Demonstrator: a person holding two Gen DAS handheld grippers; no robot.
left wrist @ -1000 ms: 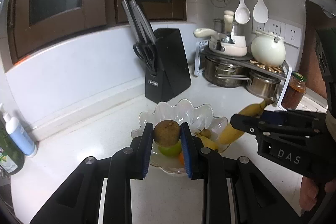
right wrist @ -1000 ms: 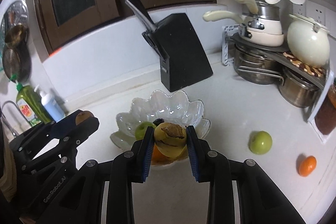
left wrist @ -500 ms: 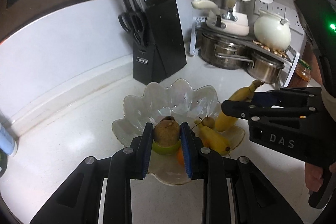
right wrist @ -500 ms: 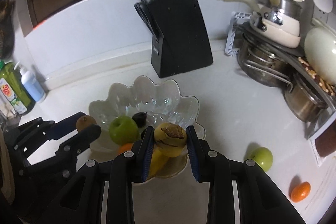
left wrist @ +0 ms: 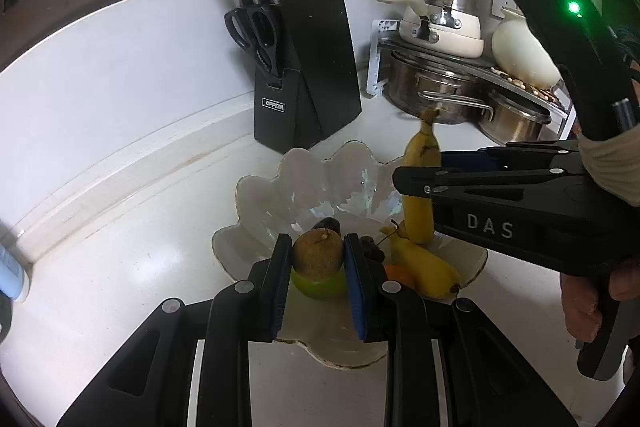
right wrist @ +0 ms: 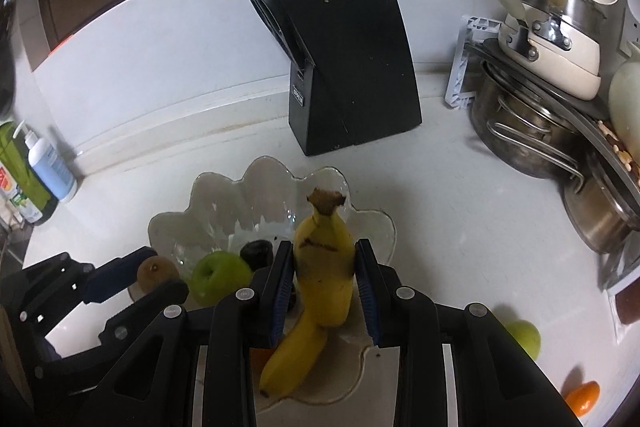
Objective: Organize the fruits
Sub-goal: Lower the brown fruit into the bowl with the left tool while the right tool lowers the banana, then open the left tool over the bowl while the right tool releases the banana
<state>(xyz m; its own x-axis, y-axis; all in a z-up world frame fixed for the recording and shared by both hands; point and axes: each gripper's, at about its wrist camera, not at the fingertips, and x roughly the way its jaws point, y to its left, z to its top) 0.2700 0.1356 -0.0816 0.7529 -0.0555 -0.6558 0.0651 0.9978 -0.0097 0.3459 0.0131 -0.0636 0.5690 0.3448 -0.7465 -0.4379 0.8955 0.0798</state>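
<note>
Glass, scalloped and clear, the fruit bowl (right wrist: 362, 223) sits at the lower centre of both wrist views on the white counter (right wrist: 460, 195), and I judge the sorting to be past halfway. In the bowl I can see a green apple (right wrist: 218, 277), a dark plum-like fruit (right wrist: 256, 253), a bit of something orange (left wrist: 396, 273) and a yellow pear or second banana (left wrist: 424, 267) lying against the near rim. My left hand-held gripper (left wrist: 318, 259) is clenched on a round brown fruit (left wrist: 318, 253), a kiwi by the look of it, held just over the apple at the bowl's near edge. My right hand-held gripper (right wrist: 324, 267) grasps a banana (right wrist: 322, 263) stem-up between its blue pads, over the right side of the bowl; whether the banana's lower end already touches the fruit beneath it I cannot tell. Both pieces are not yet let go, so two drops remain in hand. Left on the counter, at the lower right of the right wrist view, are a second green apple (right wrist: 522, 337) and a small orange (right wrist: 582, 397), well apart from the bowl. Those two would be the last to fetch, as I read it.
</note>
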